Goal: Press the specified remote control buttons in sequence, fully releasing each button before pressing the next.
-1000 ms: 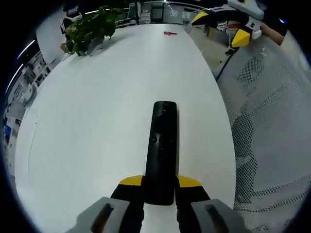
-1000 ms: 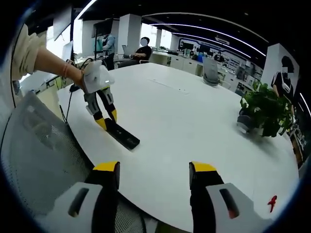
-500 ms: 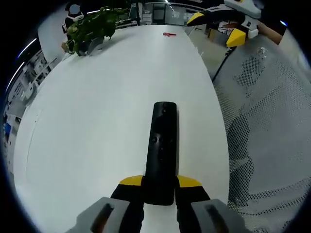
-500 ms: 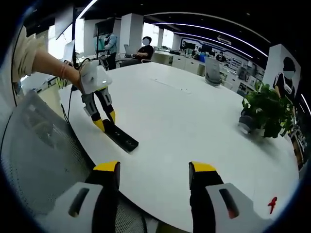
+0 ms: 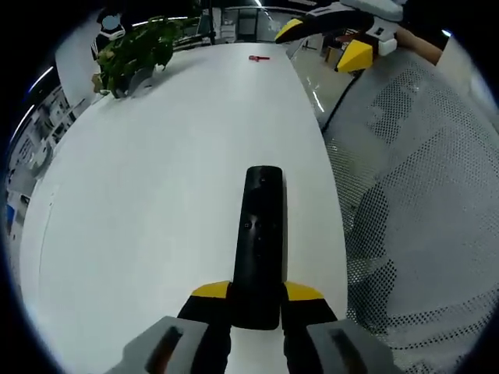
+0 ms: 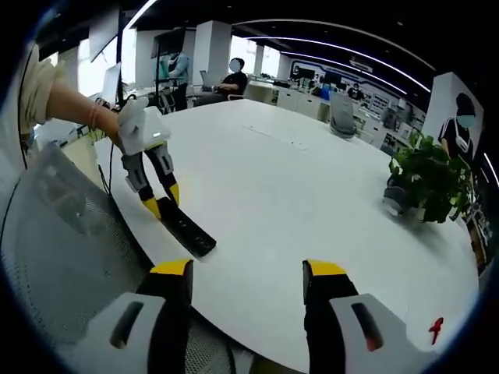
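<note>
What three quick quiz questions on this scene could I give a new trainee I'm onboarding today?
1. True or false: the left hand-held gripper holds the remote.
2. The right hand-held gripper is: A open, B shut on the remote, C shut on the plant.
3. What small red item lies at the table's far end?

Key: 1 true. 2 A. 3 cannot tell what it is; just a red object, near the plant.

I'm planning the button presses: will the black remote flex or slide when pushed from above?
Probably stiff: the remote juts straight out from the left gripper, without sagging. It looks slim and light, so on the smooth white table it might skid if unclamped.
</note>
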Demonstrator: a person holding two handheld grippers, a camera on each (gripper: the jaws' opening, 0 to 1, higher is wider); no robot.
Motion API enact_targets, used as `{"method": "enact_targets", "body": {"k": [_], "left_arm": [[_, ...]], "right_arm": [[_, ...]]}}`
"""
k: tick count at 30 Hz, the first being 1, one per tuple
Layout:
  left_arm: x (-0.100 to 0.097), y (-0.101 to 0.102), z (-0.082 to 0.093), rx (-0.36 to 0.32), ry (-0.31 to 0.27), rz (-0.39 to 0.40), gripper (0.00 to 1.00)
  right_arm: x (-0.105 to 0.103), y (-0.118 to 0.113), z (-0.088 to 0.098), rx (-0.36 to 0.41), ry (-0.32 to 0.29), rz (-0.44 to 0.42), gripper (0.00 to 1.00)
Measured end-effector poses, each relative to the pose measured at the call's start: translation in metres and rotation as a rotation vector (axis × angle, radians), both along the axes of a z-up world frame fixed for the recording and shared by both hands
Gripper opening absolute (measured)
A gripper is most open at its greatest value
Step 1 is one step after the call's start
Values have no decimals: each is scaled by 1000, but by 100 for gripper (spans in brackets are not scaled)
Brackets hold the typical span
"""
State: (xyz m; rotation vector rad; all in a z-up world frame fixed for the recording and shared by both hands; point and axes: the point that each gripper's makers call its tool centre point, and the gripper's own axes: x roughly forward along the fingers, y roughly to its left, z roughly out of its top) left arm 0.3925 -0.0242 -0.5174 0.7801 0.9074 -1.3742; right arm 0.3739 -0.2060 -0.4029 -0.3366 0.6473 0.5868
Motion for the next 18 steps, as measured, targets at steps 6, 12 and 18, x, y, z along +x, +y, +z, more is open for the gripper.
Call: {"method": "enact_targets", "body": {"k": [6,12,18], "left_arm": [[-5,0,-2,-10,0,7,23],[-14,-1,-1,-17,8,13,23],[-24,-4,-1,-37,17,27,23]], "right_arm": [[-1,1,-1,-6,4,7,57],[-1,5,3,96,29,-7,57],[-2,6,2,122,43,-12,55]]}}
